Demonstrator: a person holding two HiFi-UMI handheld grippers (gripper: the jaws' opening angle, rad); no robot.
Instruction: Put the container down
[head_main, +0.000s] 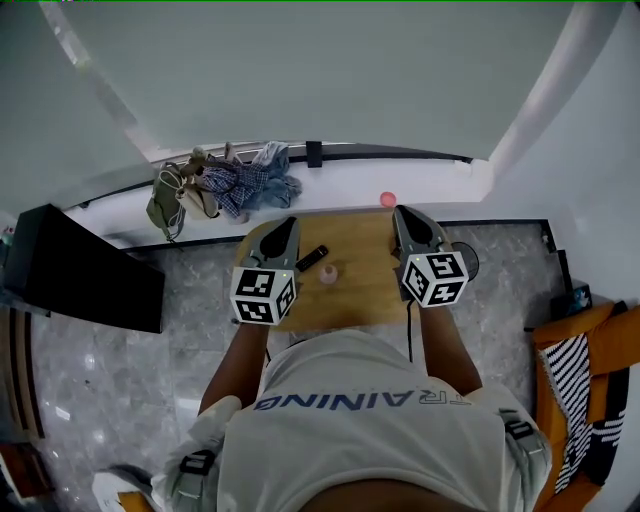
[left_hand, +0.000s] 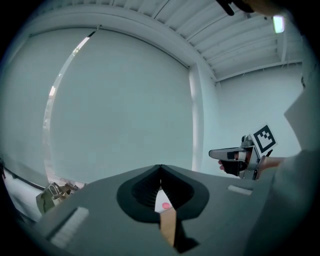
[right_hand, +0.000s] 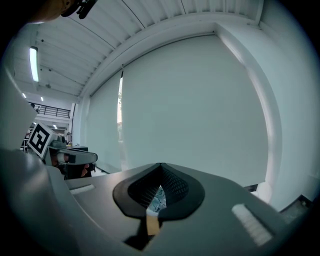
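Nearest is the person's white shirt (head_main: 350, 400), with both forearms reaching forward over a small light brown wooden desk (head_main: 365, 290). The left tool (head_main: 290, 226) hangs over the desk's left part; in its own view its two dark jaws meet at the tips with nothing between them. The right tool (head_main: 401, 214) hangs over the desk's right edge, its jaws likewise pressed together and empty. Both point away from the person, towards the wall.

Between the two tools, apart from both, the small pale pink container (head_main: 328, 273) rests on the desk. From above it shows as a small round shape, so it appears to stand upright with its long axis vertical, though it is too small to be sure. Just beyond it on its left lies a slim black bar-shaped object (head_main: 311, 258), its length running from near left to far right.

Farther off, a small pink round object (head_main: 387, 199) sits on a white ledge (head_main: 340, 188), with a heap of checked and blue clothes (head_main: 250, 182) and an olive green bag (head_main: 166, 203) to the left
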